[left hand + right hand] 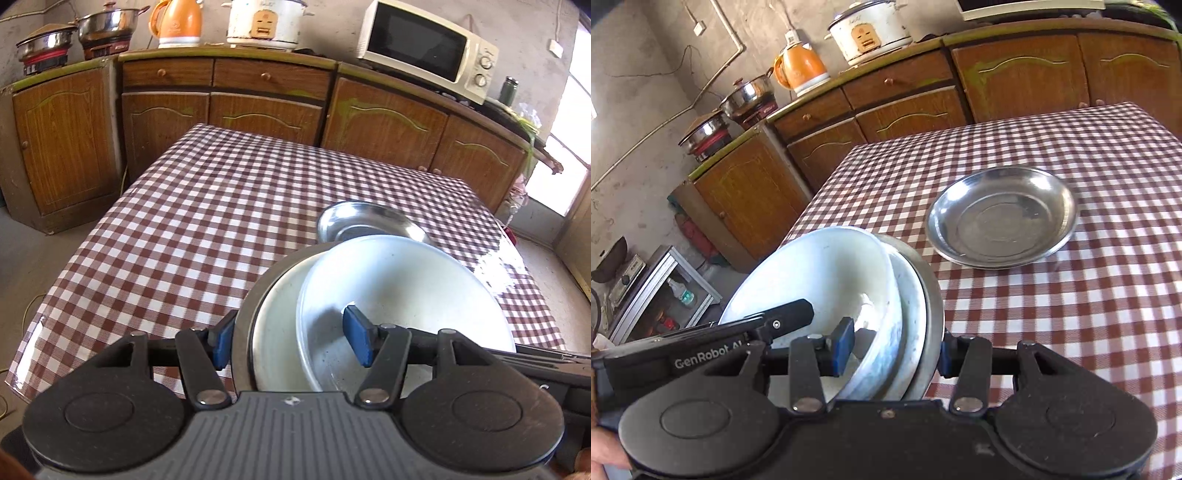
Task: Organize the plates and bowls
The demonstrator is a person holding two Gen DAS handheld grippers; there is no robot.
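Nearest the cameras, both tongs grip one nested stack of dishes lifted clear of the checkered counter (192,206). The left tongs (291,341) are clamped on the stack's rim, one blue pad outside the steel plate (242,332) at the bottom and the other inside the top white bowl (399,288). The right tongs (892,350) are clamped on the opposite rim, one pad inside that white bowl (820,266) and one behind the steel plate's (932,306) edge; a second white dish (912,302) sits between the two. Beyond the stack a lone steel dish (1001,218) rests flat on the counter, well apart. Farthest off, wooden cabinets (266,110) carry a microwave (424,48), rice cooker (264,22) and orange kettle (179,22).
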